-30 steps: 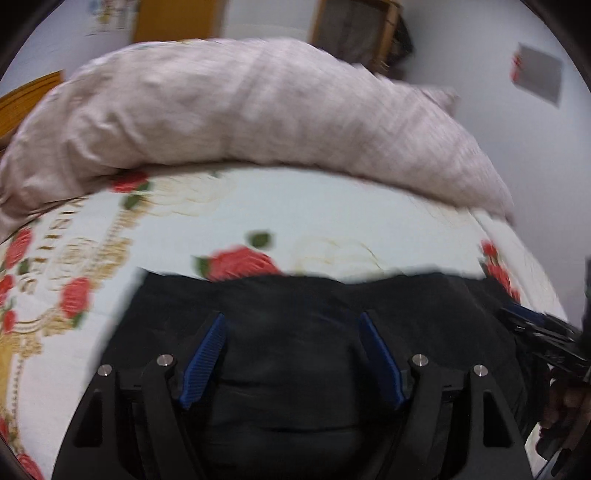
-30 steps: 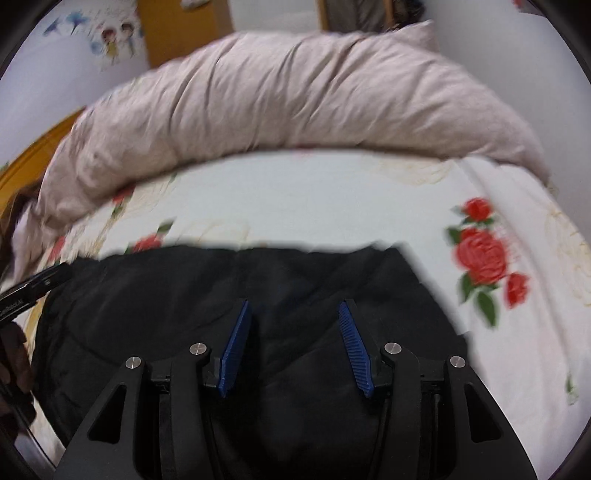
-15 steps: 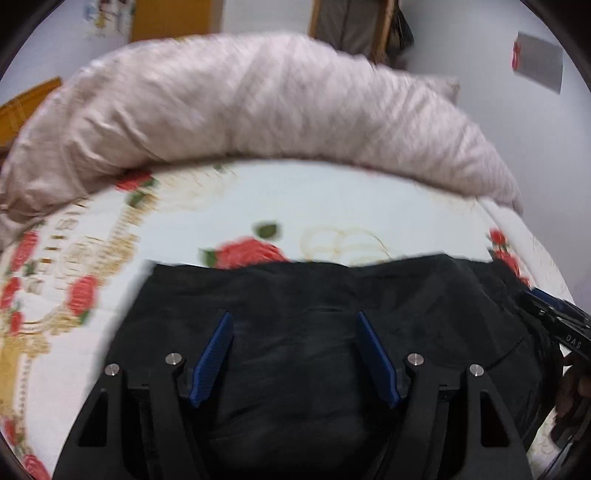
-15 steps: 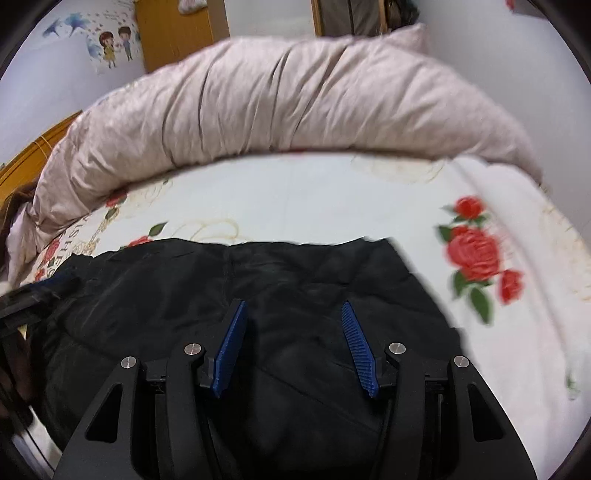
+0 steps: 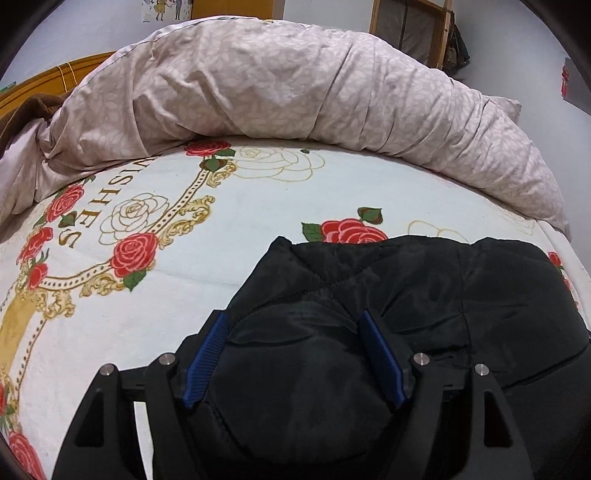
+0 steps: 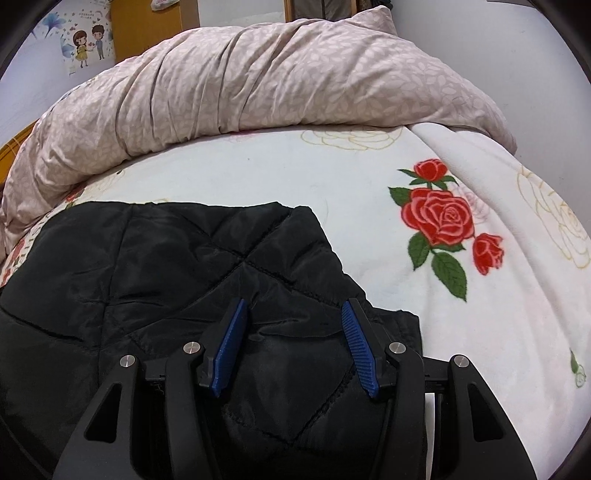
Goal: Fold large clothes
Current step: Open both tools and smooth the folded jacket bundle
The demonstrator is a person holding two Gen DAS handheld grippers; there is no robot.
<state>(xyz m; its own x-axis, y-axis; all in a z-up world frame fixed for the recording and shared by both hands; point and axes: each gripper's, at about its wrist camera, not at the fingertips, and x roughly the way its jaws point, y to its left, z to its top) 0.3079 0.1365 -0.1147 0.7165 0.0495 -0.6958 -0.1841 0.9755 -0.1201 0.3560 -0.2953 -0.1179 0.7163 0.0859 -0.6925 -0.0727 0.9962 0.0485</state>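
Left tool [image 5: 293,354], blue pads spread apart, sits low over the black quilted padded jacket [image 5: 424,295]. Right tool [image 6: 293,345] likewise gapes over the jacket's opposite side [image 6: 166,266], gripping nothing.

Bed covered by white blanket [image 5: 258,221] printed with red roses and gold scrollwork. Rumpled pale pink duvet [image 5: 295,85] heaped along far side. Plain pale walls [image 6: 498,44]. Cartoon poster [image 6: 86,40] on wall beside orange-brown wooden door [image 6: 155,26]. Wooden frame [image 5: 410,26] at back. Orange headboard [image 5: 44,83] at left.
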